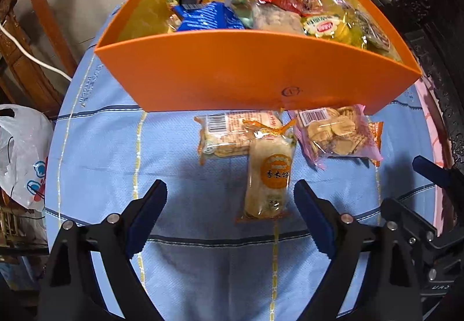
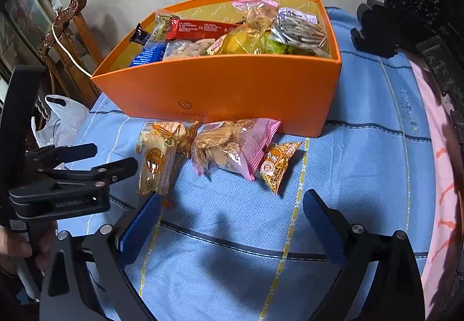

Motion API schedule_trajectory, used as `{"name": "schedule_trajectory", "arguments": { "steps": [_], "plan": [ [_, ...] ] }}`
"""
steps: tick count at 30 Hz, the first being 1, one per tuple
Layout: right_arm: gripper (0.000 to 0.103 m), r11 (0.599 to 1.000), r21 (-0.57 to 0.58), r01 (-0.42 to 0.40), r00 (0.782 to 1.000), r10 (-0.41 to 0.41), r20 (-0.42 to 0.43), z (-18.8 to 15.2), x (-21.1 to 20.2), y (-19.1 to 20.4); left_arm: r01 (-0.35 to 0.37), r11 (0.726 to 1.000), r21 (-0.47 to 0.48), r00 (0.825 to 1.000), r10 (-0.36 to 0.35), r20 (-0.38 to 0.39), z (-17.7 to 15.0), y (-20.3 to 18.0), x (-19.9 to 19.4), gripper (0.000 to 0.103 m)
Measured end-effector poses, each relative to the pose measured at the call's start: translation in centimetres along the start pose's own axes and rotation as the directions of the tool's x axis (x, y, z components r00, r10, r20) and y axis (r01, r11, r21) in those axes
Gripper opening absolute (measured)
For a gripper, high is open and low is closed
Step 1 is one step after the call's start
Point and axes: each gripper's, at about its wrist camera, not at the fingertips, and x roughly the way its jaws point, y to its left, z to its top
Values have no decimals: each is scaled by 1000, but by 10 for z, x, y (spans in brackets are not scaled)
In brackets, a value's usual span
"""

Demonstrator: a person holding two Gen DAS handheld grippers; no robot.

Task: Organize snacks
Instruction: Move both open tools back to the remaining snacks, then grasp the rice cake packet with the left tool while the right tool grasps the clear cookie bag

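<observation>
Left gripper [image 1: 230,196], jaws wide, holds nothing; just ahead lies a rice-cracker pack [image 1: 268,178] reading "香米饼". Right gripper [image 2: 232,206] likewise gapes empty.

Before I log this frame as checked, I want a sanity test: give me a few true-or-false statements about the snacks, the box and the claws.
1. The orange box already holds several snack packets. True.
2. The pink bag of biscuits lies inside the box. False: it lies on the blue cloth in front of the box.
3. The left claw is clamped on the rice cracker packet. False: its jaws stand open, the packet lying beyond them.
4. The right claw is open with nothing between its jaws. True.
5. A small orange peanut packet lies beside the pink bag. True.
</observation>
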Motion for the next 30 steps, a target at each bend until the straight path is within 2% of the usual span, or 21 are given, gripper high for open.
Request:
{"name": "schedule_trajectory", "arguments": {
  "steps": [7,9,10,12,13,16,18,22,25,28,29,30],
  "plan": [
    [98,1000,23,14,1000,-13,-17,0,9,-10,-6,1000,9,1000,6,-25,2,-7,21,87],
    [98,1000,24,20,1000,-20,-20,0,11,-11,-13,1000,18,999,13,-33,2,-8,28,79],
    [98,999,25,22,1000,-21,-21,1,11,-11,-5,1000,21,999,6,-40,2,-7,31,66],
    [98,999,25,24,999,-23,-23,1,12,-11,76,997,-2,996,-76,-38,2,-2,33,48],
    [98,999,24,23,999,-23,-24,2,13,-11,103,995,-1,994,-103,-31,2,-1,32,22],
    [98,1000,16,25,999,-24,-25,5,16,-8,58,997,49,998,-56,-30,2,-4,27,0],
    [98,1000,6,18,1000,-18,-19,10,18,-3,91,996,22,995,-90,-37,0,4,25,0],
    [99,998,-45,38,999,-39,-18,25,34,12,69,997,-27,995,-70,-76,-8,24,33,0],
    [99,992,-82,94,995,-97,-33,38,58,23,71,995,-74,988,-80,-132,-17,34,47,0],
    [98,980,-132,150,984,-162,-79,44,90,33,98,990,-102,989,-108,-106,-18,39,41,0],
    [81,975,-158,159,984,-170,-61,45,93,36,103,989,-102,989,-113,-95,-17,40,37,7],
    [79,977,-169,126,988,-140,-70,46,97,37,101,990,-97,990,-110,-92,-16,40,34,15]
  ]
}}
